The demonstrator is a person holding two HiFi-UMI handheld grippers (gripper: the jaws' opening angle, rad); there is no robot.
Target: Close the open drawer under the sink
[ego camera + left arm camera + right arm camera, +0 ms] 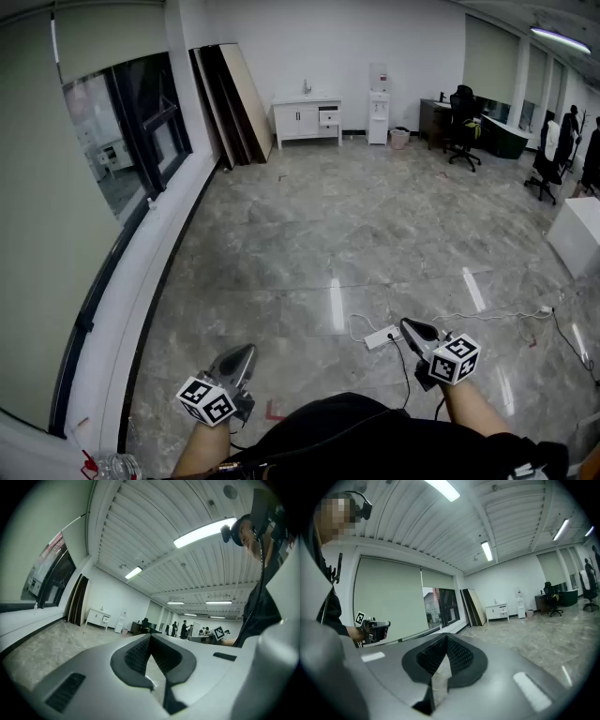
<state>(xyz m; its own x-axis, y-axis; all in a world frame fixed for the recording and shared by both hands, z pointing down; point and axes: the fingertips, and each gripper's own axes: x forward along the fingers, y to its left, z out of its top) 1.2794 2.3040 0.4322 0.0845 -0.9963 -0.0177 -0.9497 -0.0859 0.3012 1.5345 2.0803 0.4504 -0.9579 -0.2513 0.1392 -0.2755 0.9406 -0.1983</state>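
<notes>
A white sink cabinet (pixel 307 117) stands against the far wall, across the room from me. Its right-hand drawer (pixel 328 117) is pulled out a little. The cabinet also shows small in the left gripper view (pixel 98 617) and in the right gripper view (pixel 497 611). My left gripper (pixel 246 352) and right gripper (pixel 411 326) are held low, close to my body, both pointing roughly level toward the room. Each is shut with nothing in it; the left gripper's (pixel 150 636) pads meet at the tip, as do the right gripper's (pixel 446 636).
Wide marble floor lies between me and the cabinet. A power strip (pixel 382 337) with cables lies near my feet. Dark panels (pixel 234 103) lean beside the cabinet, with a water dispenser (pixel 378 103) right of it. Desk and office chairs (pixel 464 122) stand far right, a white box (pixel 577 234) nearer.
</notes>
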